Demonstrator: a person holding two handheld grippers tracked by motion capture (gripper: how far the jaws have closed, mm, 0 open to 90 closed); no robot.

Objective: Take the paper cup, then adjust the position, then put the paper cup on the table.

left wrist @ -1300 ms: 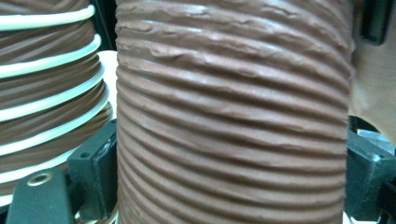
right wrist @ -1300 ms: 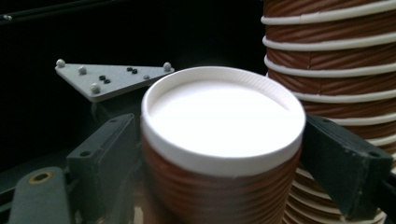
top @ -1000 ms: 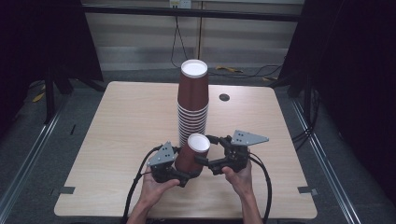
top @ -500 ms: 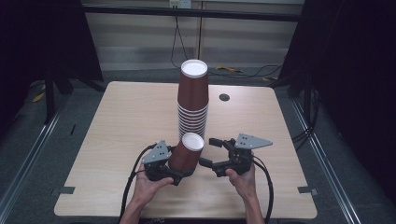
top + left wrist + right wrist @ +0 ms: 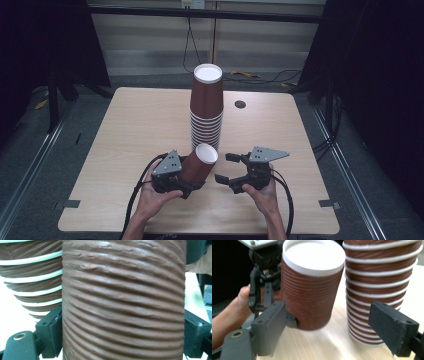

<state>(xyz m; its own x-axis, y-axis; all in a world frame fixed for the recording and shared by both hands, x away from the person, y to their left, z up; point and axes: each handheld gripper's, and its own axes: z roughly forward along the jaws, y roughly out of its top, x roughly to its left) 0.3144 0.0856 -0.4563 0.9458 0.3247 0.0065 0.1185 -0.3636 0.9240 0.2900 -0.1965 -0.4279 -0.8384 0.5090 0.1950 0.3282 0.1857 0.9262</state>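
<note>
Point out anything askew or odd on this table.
The single brown cup leans, clamped in the left gripper, beside the upright cup stack. The right gripper stands open. Nothing spilled or damaged.

The cup (image 5: 123,302) is cut off top and bottom in the left gripper view; behind it, most of the stack (image 5: 32,277) is hidden.

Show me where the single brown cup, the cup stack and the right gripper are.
single brown cup (image 5: 199,167), high view, ribbed side wall
cup stack (image 5: 206,100), high view, top cup's wall
right gripper (image 5: 227,167), high view, between its fingers
</note>
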